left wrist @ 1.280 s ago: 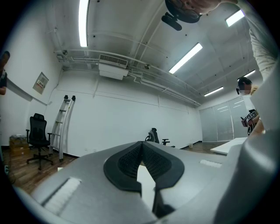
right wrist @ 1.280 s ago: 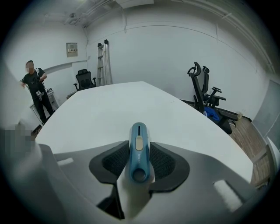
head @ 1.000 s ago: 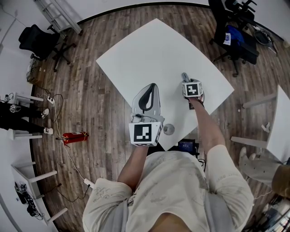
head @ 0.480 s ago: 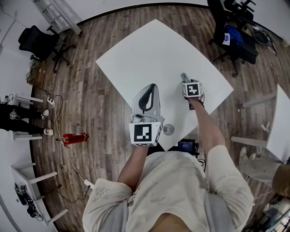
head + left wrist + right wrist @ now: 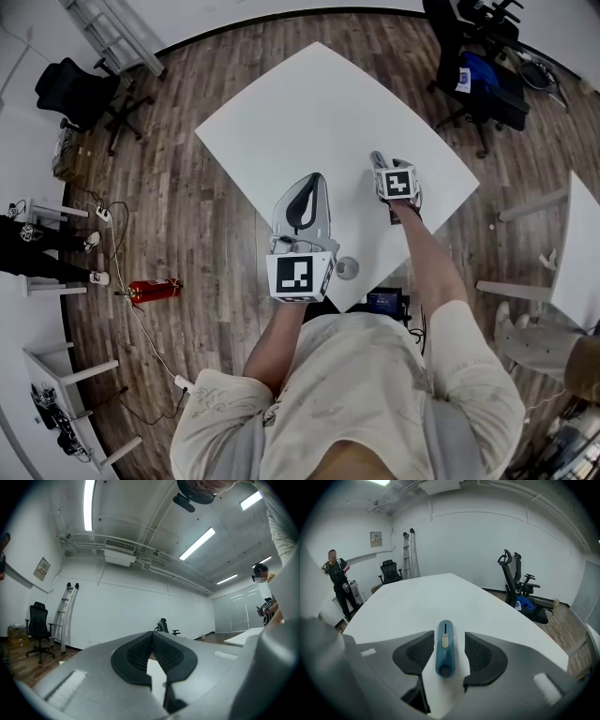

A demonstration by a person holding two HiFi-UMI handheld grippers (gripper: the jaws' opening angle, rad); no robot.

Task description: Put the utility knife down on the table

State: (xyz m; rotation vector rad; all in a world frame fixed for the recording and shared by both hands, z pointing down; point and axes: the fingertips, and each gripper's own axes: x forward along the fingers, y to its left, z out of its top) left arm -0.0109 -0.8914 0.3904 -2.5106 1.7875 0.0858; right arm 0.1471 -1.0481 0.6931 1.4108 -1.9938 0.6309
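Standing on a wooden floor (image 5: 187, 187), the white worktop (image 5: 309, 103) carries the teal utility knife (image 5: 445, 656) near its right edge. A black office chair (image 5: 80, 89) stands far left and a red fire extinguisher (image 5: 150, 289) lies near left. The right gripper (image 5: 447, 641) tilts downward, jaws wide apart, with the knife lying between them untouched. The left gripper (image 5: 152, 637) is level, closed and empty.

No legible text; wall sign (image 5: 376, 539) too small to read
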